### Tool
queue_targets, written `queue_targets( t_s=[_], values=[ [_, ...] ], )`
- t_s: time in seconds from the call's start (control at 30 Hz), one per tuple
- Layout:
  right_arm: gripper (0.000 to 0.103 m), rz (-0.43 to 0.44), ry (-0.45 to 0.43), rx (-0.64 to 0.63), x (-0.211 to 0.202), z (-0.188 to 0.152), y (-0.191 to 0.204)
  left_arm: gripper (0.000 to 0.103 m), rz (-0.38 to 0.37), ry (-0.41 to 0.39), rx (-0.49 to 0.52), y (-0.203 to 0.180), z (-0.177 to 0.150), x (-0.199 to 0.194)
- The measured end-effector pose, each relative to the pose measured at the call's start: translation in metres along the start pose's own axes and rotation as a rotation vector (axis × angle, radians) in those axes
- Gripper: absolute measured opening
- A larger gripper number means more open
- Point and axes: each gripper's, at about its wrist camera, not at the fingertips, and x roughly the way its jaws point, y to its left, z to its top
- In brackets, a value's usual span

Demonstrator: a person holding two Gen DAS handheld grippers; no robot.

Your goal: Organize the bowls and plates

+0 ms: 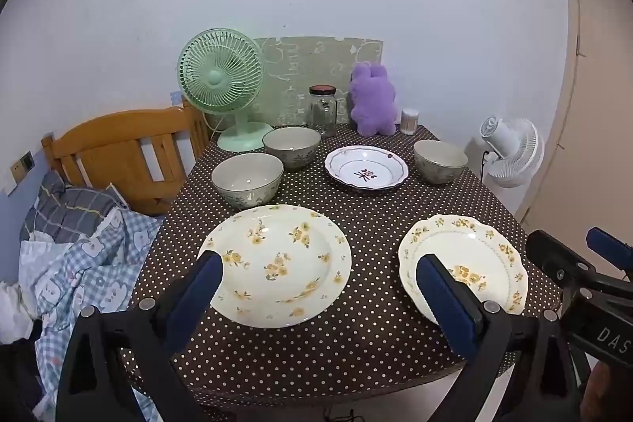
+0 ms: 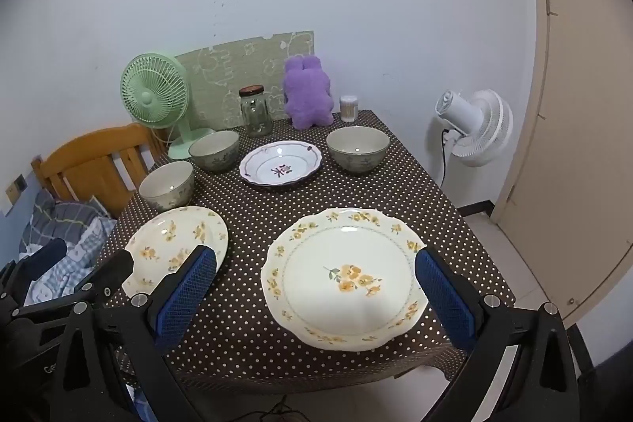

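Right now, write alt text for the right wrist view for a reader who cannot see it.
The open right gripper hovers over a scalloped yellow-flowered plate at the near edge of a brown polka-dot table. A second yellow-flowered plate lies to its left; three bowls and a white purple-flowered plate sit farther back, before a green fan, jar and purple plush toy.

We look down along each gripper's fingers from the near table [image 1: 356, 351] edge — both views share the whole tabletop.
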Motion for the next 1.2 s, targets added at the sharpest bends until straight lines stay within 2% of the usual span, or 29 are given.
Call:
queue_targets(
  t_s=[1.2],
  values=[
    [0.102,-0.005,-0.001,-0.003,0.0001,0.003,0.0018,0.096,-0.001,-0.006,0.001,0.0022,0.0025,0.0013]
  ],
)
